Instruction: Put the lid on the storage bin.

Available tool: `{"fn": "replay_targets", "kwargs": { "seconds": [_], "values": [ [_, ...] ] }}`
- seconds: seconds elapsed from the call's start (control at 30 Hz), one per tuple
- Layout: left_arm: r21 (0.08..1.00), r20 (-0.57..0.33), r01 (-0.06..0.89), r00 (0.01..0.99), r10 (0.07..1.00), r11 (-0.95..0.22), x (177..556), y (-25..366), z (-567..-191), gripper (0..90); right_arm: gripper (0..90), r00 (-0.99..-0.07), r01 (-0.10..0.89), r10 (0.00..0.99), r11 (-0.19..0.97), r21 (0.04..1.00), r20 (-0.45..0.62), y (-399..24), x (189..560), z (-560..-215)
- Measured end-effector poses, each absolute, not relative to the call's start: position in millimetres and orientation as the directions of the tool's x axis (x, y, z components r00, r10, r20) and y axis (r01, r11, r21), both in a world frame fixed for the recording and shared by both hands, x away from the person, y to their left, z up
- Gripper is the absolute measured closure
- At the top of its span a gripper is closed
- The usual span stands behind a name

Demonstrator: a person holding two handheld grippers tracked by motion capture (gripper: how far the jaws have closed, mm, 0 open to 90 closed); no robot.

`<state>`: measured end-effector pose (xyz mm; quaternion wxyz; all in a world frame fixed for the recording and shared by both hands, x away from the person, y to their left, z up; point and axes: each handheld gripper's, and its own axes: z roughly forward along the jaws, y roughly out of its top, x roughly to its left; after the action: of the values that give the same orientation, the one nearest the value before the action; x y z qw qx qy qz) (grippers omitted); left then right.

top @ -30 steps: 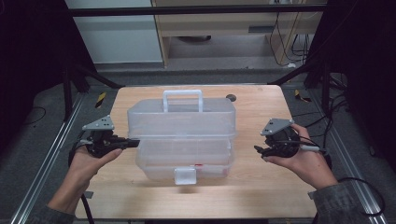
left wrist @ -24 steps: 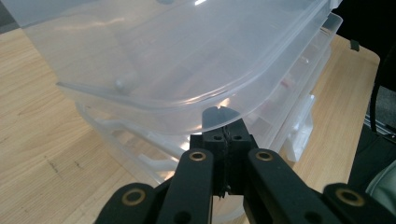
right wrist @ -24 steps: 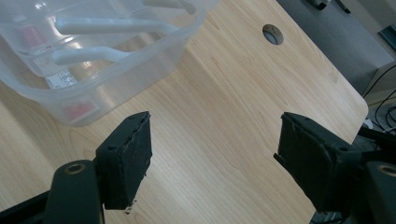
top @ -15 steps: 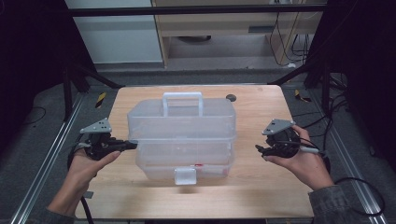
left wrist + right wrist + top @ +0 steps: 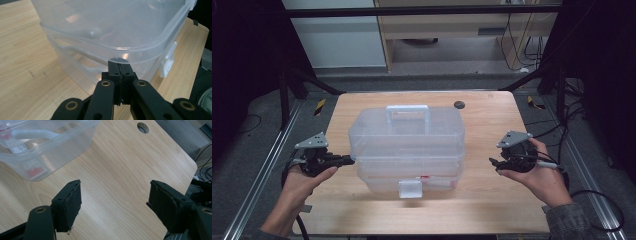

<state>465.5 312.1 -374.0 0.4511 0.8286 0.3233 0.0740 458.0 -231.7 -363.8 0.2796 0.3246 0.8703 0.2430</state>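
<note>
A clear plastic storage box (image 5: 409, 135) with a white handle (image 5: 407, 111) and a white front latch (image 5: 410, 189) stands in the middle of the wooden table (image 5: 492, 210). My left gripper (image 5: 349, 160) is at the box's left side, jaws shut with nothing between them. In the left gripper view its tips (image 5: 120, 68) sit right under the lid's rim of the box (image 5: 112, 25). My right gripper (image 5: 493, 164) hovers to the right of the box with a gap to it, jaws open and empty. The right gripper view has its pads (image 5: 71, 200) over bare wood, the box (image 5: 45, 147) up left.
A round cable hole (image 5: 459, 104) lies near the table's far right corner, also in the right gripper view as the hole (image 5: 142, 127). Black frame bars flank the table, and cables (image 5: 597, 200) lie on the floor at right.
My left gripper has eased slightly left and toward the front edge, away from the box's side. The box and the right gripper stay as they were.
</note>
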Motion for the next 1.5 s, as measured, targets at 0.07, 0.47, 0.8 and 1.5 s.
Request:
{"fn": "replay_targets", "kwargs": {
  "seconds": [0.07, 0.47, 0.8, 1.5],
  "values": [
    [0.795, -0.168, 0.469, 0.78, 0.603, -0.385, 465, 312, -376, 89.9, 26.2, -0.631, 0.43, 0.703, 0.67, 0.606, -0.329, -232, 458, -364],
    [0.792, -0.176, 0.477, 0.776, 0.606, -0.381, 462, 317, -382, 89.9, 26.3, -0.62, 0.439, 0.713, 0.661, 0.608, -0.327, -234, 456, -370],
    [0.779, -0.182, 0.488, 0.776, 0.604, -0.393, 461, 318, -390, 89.9, 26.4, -0.616, 0.445, 0.718, 0.657, 0.609, -0.324, -235, 458, -372],
    [0.766, -0.052, 0.475, 0.718, 0.694, -0.434, 467, 339, -390, 89.7, 27.1, -0.6, 0.456, 0.733, 0.643, 0.615, -0.321, -230, 470, -377]
  ]
}}
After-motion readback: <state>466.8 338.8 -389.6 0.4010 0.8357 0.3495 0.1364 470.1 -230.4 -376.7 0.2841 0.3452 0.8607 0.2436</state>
